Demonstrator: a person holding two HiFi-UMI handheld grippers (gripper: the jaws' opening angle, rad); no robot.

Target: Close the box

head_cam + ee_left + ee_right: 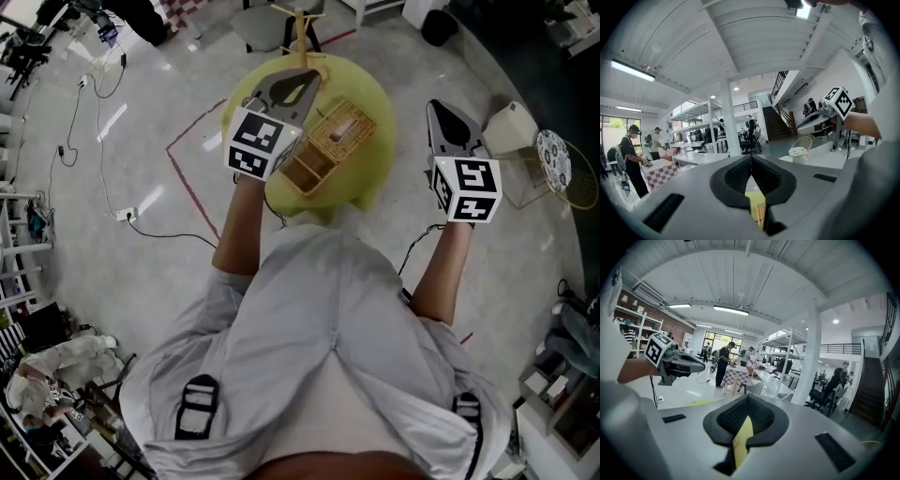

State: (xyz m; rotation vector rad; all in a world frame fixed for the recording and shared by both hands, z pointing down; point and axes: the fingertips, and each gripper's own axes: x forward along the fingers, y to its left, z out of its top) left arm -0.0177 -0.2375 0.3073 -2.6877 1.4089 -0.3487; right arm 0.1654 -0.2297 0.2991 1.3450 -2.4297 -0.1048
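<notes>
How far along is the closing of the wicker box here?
Done: nothing yet; the wicker box on the yellow table lies open. In hand: nothing; left gripper, over the box's edge, and right gripper, beside the table, are both shut and empty. Left: swing the lid over and press it down.

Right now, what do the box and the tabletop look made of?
Box: woven wicker or rattan by the look, tan and matte; an open lattice weave shows on its walls and raised lid. Tabletop: yellow, smooth, with a slight sheen; whether it is paint, plastic or a cover cannot be told from here.
</notes>
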